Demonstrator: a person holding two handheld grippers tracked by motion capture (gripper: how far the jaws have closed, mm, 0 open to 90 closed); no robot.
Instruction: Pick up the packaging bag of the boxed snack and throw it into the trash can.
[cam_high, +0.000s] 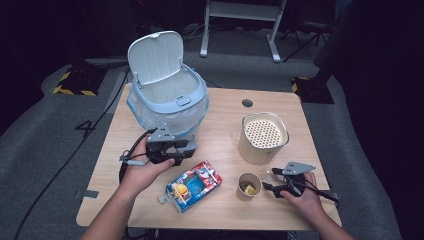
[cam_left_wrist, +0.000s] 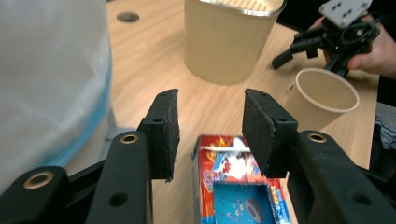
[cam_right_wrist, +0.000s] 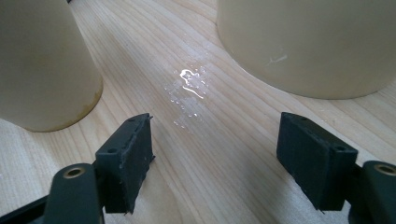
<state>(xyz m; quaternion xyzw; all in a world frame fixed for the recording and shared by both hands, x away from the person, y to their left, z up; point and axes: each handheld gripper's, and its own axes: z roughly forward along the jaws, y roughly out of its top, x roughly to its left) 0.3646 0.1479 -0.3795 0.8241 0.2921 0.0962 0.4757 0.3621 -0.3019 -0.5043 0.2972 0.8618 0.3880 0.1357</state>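
Left gripper (cam_left_wrist: 210, 135) hovers just above the colourful carton (cam_high: 192, 185), which lies flat on the tabletop (cam_high: 225, 140) in front of the lidded bin (cam_high: 167, 95); its jaws stand apart with nothing pressed between them (the carton's near end shows below the gap). Farther right sit a small paper cup (cam_high: 249, 185) and, behind it, a large beige container (cam_high: 263, 138). Right gripper (cam_right_wrist: 215, 154) rests low beside the cup, jaws open and empty, near a small wet patch (cam_right_wrist: 189, 88).
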